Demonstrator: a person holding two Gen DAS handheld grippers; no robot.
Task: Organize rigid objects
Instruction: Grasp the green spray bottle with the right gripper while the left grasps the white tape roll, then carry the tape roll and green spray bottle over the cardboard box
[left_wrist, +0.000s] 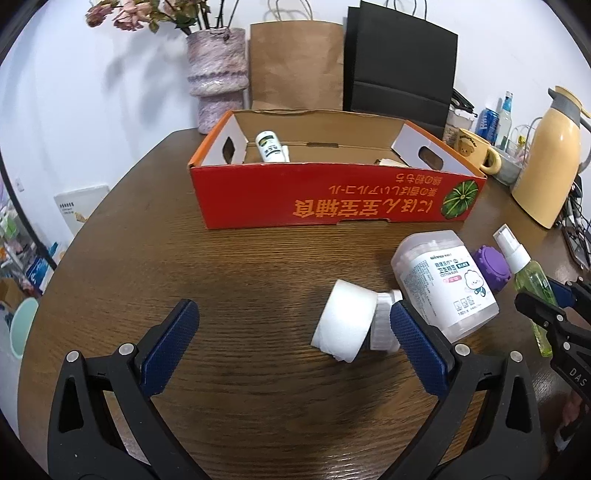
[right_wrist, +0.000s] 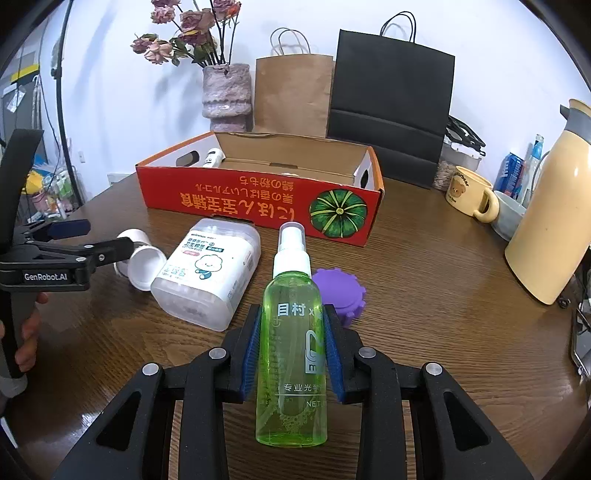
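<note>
My right gripper (right_wrist: 291, 314) is shut on a green spray bottle (right_wrist: 290, 369), its white nozzle pointing away towards the box; the same bottle (left_wrist: 532, 284) shows at the far right of the left wrist view. My left gripper (left_wrist: 291, 325) stands open over the table. A white bottle (left_wrist: 343, 325) lies on its side just inside that gripper's right finger (left_wrist: 413, 339). To its right lie a clear cotton bud box (left_wrist: 443, 284) and a purple lid (left_wrist: 491, 264). Behind them stands a red cardboard box (left_wrist: 332, 199) holding a small white bottle (left_wrist: 271, 147).
A vase of dried flowers (right_wrist: 225, 92), a brown paper bag (right_wrist: 291, 92) and a black one (right_wrist: 391, 99) stand behind the box. At the right are a yellow mug (right_wrist: 469, 192) and a cream jug (right_wrist: 546, 229). A hand (right_wrist: 29, 332) grips the left gripper's handle.
</note>
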